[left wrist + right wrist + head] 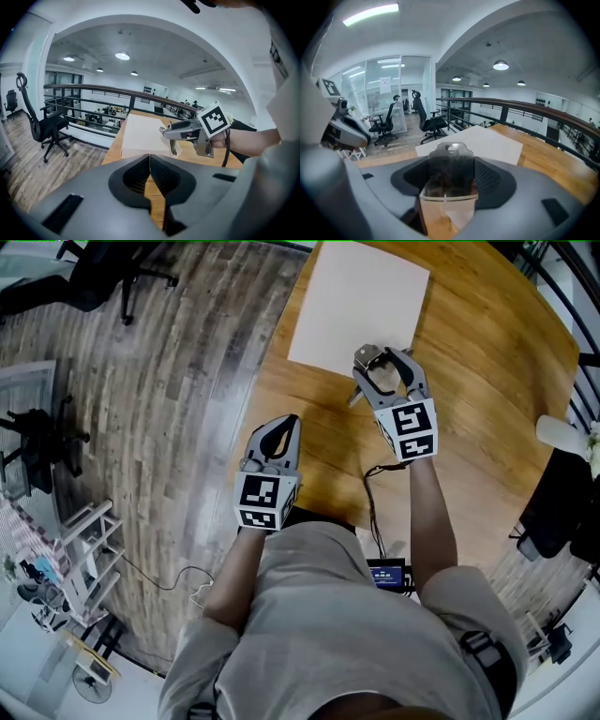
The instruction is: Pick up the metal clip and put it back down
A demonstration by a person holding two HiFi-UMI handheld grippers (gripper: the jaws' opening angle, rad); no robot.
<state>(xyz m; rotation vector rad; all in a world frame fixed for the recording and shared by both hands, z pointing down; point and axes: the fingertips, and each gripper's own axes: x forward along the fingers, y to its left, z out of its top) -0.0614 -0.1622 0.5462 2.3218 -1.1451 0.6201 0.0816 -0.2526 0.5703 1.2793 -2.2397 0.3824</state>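
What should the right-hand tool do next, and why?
Probably lower gently and then open. The right tool is shut on the metal clip, which seems to be held just above the wooden table, beside the white sheet. The left tool is shut and empty.

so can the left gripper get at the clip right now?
Probably not: the clip is clamped in the right gripper, with only a little of it showing outside the jaws, and the left gripper is shut and off to the side.
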